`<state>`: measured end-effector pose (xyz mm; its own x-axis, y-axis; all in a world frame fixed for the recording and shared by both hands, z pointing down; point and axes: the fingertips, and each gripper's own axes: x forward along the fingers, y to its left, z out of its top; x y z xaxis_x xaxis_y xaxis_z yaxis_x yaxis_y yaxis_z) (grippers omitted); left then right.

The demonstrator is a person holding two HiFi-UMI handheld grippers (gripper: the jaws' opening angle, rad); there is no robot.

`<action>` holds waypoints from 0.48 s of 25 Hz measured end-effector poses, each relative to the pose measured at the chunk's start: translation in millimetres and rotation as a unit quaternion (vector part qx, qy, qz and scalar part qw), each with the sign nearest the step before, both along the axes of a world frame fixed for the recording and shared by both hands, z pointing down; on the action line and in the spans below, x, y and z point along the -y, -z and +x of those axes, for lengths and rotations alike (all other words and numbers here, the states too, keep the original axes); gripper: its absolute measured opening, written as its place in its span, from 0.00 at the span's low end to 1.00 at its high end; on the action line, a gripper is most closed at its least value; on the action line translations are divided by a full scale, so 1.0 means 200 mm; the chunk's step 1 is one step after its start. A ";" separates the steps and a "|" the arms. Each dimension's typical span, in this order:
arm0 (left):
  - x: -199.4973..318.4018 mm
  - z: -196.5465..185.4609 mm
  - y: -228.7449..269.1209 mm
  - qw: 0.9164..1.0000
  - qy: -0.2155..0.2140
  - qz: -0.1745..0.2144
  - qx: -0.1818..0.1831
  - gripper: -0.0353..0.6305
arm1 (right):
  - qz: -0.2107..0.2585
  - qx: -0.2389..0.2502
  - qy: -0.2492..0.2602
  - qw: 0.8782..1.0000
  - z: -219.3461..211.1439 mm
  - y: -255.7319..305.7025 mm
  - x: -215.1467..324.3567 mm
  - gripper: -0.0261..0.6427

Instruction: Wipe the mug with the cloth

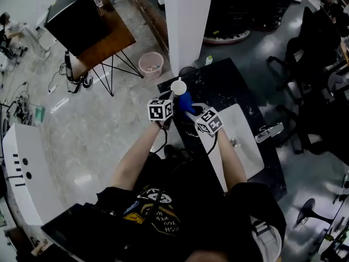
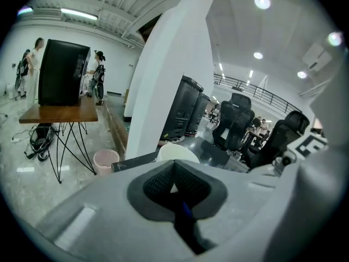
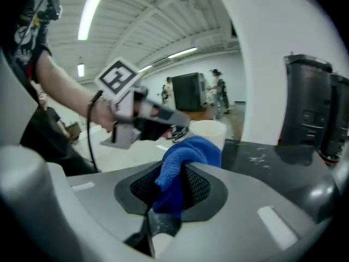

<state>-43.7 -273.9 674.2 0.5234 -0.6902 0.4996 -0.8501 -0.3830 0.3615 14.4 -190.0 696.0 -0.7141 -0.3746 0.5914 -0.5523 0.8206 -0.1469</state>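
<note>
Right claw (image 3: 173,185) is clenched on the blue cloth (image 3: 185,160), close beside the white mug (image 3: 208,129), which the left claw (image 2: 174,187) seems to grip above the dark tabletop (image 1: 229,86). Wiping looks barely begun. Only the head view shows the sink (image 1: 240,141); only the right gripper view shows cloth between pads.

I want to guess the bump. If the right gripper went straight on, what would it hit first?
Probably the white mug, just beyond the blue cloth pinched by the right gripper. The cloth would touch it first, though the gap is unclear.
</note>
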 end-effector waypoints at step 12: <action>0.02 -0.07 0.00 1.000 0.022 -0.002 -0.013 0.06 | 0.045 0.033 -0.185 0.981 0.26 0.20 0.36 0.17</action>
